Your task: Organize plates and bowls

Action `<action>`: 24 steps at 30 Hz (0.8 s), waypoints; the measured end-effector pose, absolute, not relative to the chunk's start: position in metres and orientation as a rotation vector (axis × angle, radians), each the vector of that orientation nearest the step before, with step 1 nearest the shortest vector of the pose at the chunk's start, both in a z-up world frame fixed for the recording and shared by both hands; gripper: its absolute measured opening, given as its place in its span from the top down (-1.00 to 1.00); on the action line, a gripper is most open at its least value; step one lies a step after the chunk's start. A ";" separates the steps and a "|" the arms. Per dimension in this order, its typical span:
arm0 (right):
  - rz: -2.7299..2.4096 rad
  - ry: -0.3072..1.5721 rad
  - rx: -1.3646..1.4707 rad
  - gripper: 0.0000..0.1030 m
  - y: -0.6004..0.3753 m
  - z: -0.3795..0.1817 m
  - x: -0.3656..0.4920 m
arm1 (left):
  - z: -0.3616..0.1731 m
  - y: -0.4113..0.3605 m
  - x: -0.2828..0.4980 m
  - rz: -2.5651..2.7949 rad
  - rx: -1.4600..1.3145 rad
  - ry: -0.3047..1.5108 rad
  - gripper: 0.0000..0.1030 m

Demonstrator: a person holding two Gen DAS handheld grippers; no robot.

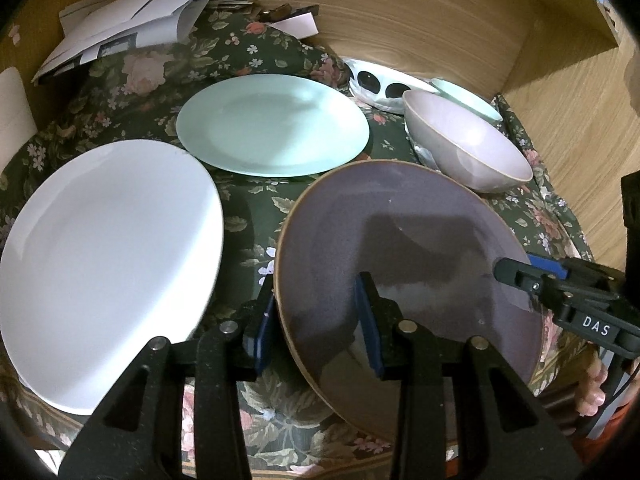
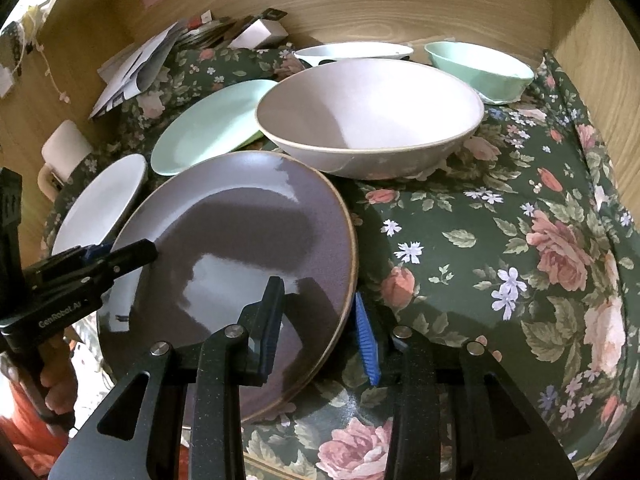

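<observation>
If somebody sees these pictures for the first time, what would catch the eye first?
Probably the purple plate in front, gripped at opposite rims by the left gripper and the right gripper. Next, the white plate at its left, the mint plate behind, all on a floral cloth.

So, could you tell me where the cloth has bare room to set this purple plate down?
The widest free patch is the floral cloth right of the purple plate, in front of the pink bowl and green bowl. The left is crowded: white plate and green plate leave only narrow gaps.
</observation>
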State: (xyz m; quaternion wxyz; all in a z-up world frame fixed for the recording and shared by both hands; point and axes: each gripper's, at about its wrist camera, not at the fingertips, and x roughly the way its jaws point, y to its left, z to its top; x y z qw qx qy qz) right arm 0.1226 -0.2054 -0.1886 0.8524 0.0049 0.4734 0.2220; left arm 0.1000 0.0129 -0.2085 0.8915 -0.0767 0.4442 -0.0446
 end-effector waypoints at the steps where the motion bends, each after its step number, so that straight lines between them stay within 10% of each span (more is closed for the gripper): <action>1: 0.466 0.994 0.006 0.37 -0.205 -0.188 0.122 | -0.208 0.013 0.099 -0.087 -0.147 0.914 0.28; 9: 0.442 0.923 0.005 -0.14 -0.209 -0.168 0.118 | -0.197 0.018 0.094 -0.062 -0.137 0.872 -0.03; 24: 0.558 0.773 -0.023 -0.48 -0.162 -0.121 0.112 | -0.142 0.053 0.063 0.014 -0.122 0.707 -0.48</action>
